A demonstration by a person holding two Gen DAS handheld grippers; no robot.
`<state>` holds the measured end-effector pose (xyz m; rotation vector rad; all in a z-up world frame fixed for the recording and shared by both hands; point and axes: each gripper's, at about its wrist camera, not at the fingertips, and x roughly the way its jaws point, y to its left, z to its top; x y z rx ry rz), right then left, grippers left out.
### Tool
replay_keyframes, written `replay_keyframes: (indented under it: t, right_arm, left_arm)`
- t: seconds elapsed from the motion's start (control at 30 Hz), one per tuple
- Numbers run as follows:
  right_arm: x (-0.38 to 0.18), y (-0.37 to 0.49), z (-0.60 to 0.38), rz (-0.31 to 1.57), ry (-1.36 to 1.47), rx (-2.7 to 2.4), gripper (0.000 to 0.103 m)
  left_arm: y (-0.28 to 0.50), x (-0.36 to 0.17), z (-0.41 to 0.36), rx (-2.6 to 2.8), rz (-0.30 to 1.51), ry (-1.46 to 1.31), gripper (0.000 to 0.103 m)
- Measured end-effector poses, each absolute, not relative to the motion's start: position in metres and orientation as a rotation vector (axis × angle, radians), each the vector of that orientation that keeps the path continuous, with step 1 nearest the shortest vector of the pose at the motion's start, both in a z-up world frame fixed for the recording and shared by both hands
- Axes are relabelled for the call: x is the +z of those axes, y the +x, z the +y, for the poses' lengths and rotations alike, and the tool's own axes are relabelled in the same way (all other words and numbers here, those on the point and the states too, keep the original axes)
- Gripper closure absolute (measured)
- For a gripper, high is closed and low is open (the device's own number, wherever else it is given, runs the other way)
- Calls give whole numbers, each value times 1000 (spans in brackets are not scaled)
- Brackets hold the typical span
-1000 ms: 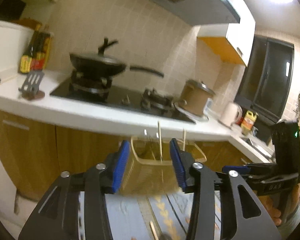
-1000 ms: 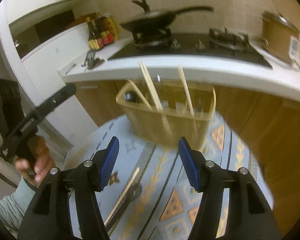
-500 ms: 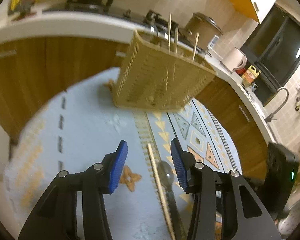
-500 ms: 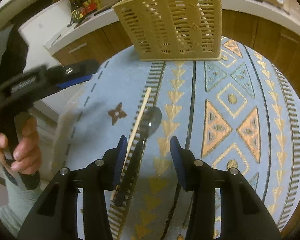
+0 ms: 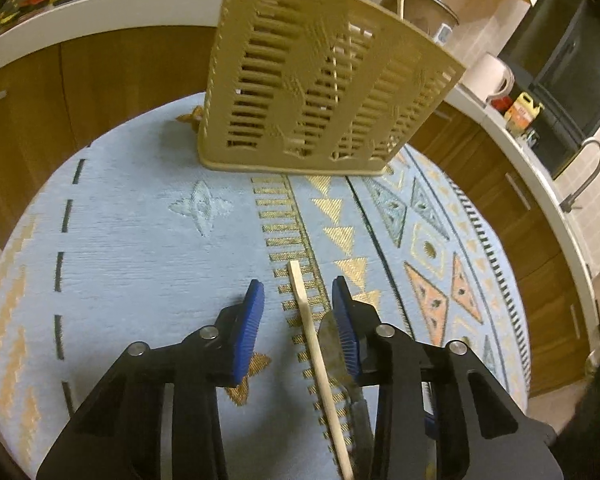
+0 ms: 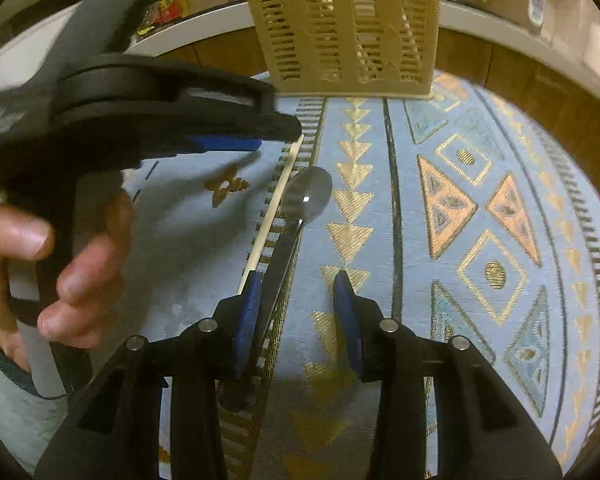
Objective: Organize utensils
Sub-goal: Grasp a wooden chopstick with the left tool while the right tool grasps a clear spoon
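A tan slotted utensil basket [image 5: 320, 92] stands at the far side of a round table with a blue patterned cloth [image 5: 140, 240]; chopsticks stand in it. It also shows in the right wrist view [image 6: 348, 28]. A wooden chopstick [image 5: 312, 336] and a metal spoon with a dark handle [image 6: 304, 200] lie side by side on the cloth. My left gripper [image 5: 298, 296] is open, low over the cloth, its jaws on either side of the chopstick's far end. My right gripper [image 6: 296, 292] is open over the spoon's handle [image 6: 280, 264]. The chopstick [image 6: 272, 208] lies just left of the spoon.
Wooden kitchen cabinets and a white countertop [image 5: 100, 4] curve behind the table. A sink tap [image 5: 588, 168] and a white kettle [image 5: 496, 80] stand on the right counter. My left hand and gripper body [image 6: 100, 120] fill the left of the right wrist view.
Both grippers have tilted down and dropped toward the cloth. The left gripper now straddles the chopstick end; the right one has come close over the spoon handle. The basket has not moved.
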<state>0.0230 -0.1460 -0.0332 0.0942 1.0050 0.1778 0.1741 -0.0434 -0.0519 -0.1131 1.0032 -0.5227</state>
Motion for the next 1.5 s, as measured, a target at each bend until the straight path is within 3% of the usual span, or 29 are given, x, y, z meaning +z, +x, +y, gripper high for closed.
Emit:
replay_keyframes:
  t: [0.2, 0.37, 0.53, 0.8, 1.03, 1.2, 1.27, 1.37, 1.5]
  right_arm:
    - [-35, 11, -124, 962, -52, 118, 70]
    - [-33, 9, -120, 958, -77, 117, 85]
    - [-31, 4, -123, 958, -86, 112, 91]
    - [-30, -1, -147, 974, -35, 52, 93]
    - [-30, -3, -168, 975, -8, 16, 93]
    - [-30, -2, -189, 971, 3, -29, 93]
    - [-29, -1, -198, 968, 2, -49, 93]
    - [-26, 2, -211, 964, 2, -75, 93]
    - [-29, 16, -229, 1001, 33, -24, 93]
  left_arm:
    - [174, -59, -54, -519, 998, -70, 73]
    - [172, -58, -62, -495, 985, -11, 78]
    - [173, -59, -61, -484, 982, -4, 86]
    - [169, -59, -57, -491, 990, 8, 89]
    - [166, -57, -65, -507, 1005, 15, 81]
    - [159, -57, -86, -449, 984, 148, 80]
    - [155, -58, -97, -406, 969, 249, 83]
    - [150, -59, -106, -384, 956, 332, 96]
    - [150, -58, -105, -381, 955, 332, 99]
